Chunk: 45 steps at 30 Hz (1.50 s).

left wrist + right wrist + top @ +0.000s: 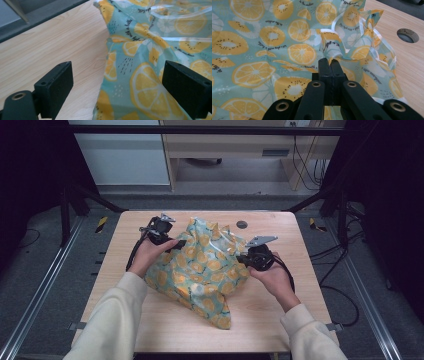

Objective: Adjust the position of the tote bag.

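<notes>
sleeves (117,320) are seen nearest the camera in the high view, coming in from the bottom edge, each hand carrying a gripper toward a crumpled cloth (202,270) printed with lemon slices on pale teal. the cloth is heaped in the middle of the counter (280,320), with one corner trailing toward the person and a bunched, white-edged part raised at the far side.

the right gripper (331,62) is closed, and a fold of the cloth's hem (332,45) is pinched between its tips; in the right gripper view the fabric is drawn up into a small peak just beyond the jaws. the hold appears to be taken on an edge so that the cloth can be lifted or spread from there, rather than on the loose middle. in the high view this gripper (247,260) is seen at the cloth's right side, against the heap.

the left gripper (117,82) is open, its jaws standing wide apart. one jaw is seen over bare wood and the other over the cloth (147,82), so the cloth's left edge runs between them, not yet pressed. it seems to be lined up for a second hold on that edge. in the high view it (176,244) is placed at the cloth's upper left, just touching or just beside the fabric; which of the two cannot be told.

a round hole (242,224) is set in the counter beyond the cloth.
</notes>
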{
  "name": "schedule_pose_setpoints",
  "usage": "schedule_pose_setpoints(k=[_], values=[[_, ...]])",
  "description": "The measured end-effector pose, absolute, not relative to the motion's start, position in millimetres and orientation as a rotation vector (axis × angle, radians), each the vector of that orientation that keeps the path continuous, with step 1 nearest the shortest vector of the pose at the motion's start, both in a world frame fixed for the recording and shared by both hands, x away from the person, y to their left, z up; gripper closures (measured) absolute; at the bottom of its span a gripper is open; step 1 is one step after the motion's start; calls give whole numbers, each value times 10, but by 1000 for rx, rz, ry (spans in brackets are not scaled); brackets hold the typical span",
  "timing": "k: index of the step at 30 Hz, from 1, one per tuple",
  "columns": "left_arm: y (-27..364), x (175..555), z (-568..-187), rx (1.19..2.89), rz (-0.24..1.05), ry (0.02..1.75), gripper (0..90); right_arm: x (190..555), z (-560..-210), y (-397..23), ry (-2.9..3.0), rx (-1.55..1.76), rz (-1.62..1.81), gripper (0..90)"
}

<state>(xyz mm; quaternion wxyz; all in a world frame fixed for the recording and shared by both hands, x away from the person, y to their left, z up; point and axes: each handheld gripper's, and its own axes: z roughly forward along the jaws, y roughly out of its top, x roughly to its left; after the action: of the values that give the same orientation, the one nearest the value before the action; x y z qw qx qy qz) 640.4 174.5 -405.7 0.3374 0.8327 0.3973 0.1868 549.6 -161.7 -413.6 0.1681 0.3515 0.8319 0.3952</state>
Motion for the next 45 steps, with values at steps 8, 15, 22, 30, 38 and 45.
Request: schedule_pose_setpoints(k=[8, 15, 22, 30, 38, 45], values=[[1617, 6453, -4088, 2223, 475, 1019, 183, 5466, -4126, -1665, 2367, 1011, 1126, 900], [1595, 6451, -4130, 2299, 477, 1007, 599, 5473, -4097, -1711, 2364, 1036, 1148, 900], [1694, 6360, -4108, 2296, 521, 994, 816, 5506, -4072, -1797, 2347, 1064, 1118, 900], [1932, 6190, -4009, 2208, 625, 1021, 900, 5499, -4088, -1970, 2324, 1109, 1111, 900], [2055, 6078, -3952, 2169, 664, 1022, 900, 5487, -4001, -2030, 2294, 1114, 1104, 900], [2112, 6010, -3902, 2152, 684, 1004, 900, 5481, -3917, -2040, 2280, 1104, 1114, 900]])
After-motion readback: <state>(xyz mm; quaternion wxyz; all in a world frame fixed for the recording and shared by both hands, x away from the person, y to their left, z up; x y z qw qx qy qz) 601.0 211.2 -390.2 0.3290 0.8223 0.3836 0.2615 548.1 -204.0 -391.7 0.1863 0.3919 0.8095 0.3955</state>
